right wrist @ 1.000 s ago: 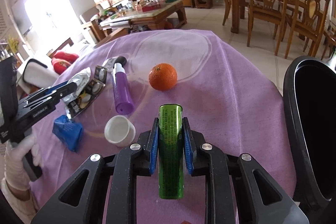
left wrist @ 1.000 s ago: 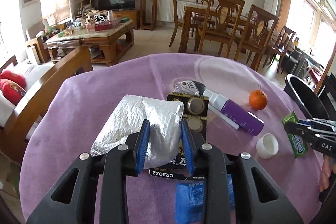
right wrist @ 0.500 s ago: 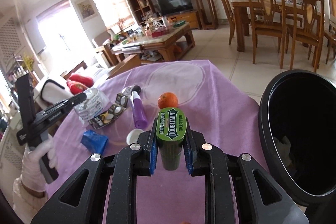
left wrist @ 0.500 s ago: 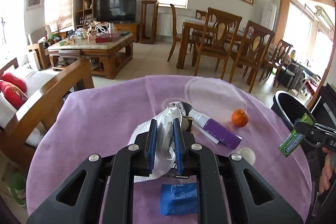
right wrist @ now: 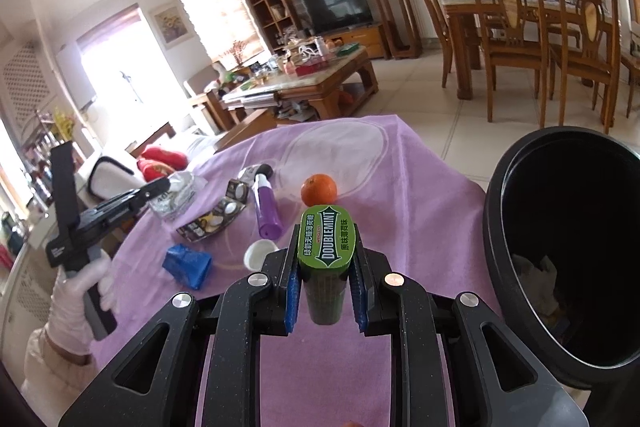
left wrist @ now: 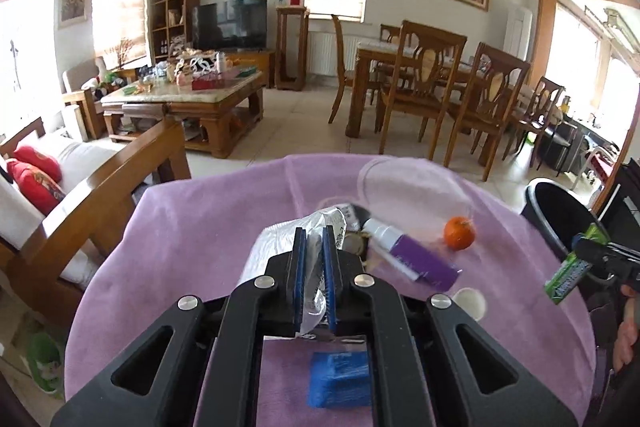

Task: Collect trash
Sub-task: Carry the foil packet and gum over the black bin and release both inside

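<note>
Left jaws pinch the crumpled foil wrapper (left wrist: pixel 316 267), apparently lifted; right jaws clamp the gum container (right wrist: pixel 326 247).

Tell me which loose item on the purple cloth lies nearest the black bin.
The orange: it sits alone on the bin side, while the purple bottle, white cap and blue wrapper lie farther left.

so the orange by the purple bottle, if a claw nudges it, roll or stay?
The orange looks round and sits free on the purple cloth, so it would probably roll. The soft cloth may slow it. Its smooth skin might slip between flat pads.
</note>
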A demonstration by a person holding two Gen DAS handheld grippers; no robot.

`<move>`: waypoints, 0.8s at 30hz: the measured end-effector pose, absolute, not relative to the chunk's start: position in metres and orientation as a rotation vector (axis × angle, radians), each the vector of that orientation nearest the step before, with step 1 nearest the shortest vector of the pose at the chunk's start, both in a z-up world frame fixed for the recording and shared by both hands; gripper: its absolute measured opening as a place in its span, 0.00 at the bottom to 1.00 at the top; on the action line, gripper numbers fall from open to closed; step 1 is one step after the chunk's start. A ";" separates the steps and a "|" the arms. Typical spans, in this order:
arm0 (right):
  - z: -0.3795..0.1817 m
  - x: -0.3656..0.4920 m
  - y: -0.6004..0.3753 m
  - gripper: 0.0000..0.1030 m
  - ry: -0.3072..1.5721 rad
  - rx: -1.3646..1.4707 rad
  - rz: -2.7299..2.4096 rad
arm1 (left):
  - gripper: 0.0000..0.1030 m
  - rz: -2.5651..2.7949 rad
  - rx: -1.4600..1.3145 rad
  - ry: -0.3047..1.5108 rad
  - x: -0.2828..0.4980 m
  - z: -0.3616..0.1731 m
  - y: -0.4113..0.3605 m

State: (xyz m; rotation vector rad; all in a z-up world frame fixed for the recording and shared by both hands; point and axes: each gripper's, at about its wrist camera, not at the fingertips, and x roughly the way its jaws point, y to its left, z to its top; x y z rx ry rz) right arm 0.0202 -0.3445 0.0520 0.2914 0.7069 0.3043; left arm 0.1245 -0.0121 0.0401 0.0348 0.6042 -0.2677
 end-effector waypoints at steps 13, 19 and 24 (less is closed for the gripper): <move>0.101 -0.011 -0.429 0.21 0.561 0.351 0.175 | 0.08 -0.634 -0.022 0.475 0.096 0.102 -0.132; 0.110 -0.029 -0.492 0.21 0.514 0.396 0.056 | 0.08 -0.807 -0.038 0.488 0.090 0.087 -0.213; 0.098 -0.042 -0.548 0.21 0.508 0.456 -0.049 | 0.08 -0.926 -0.027 0.526 0.079 0.062 -0.278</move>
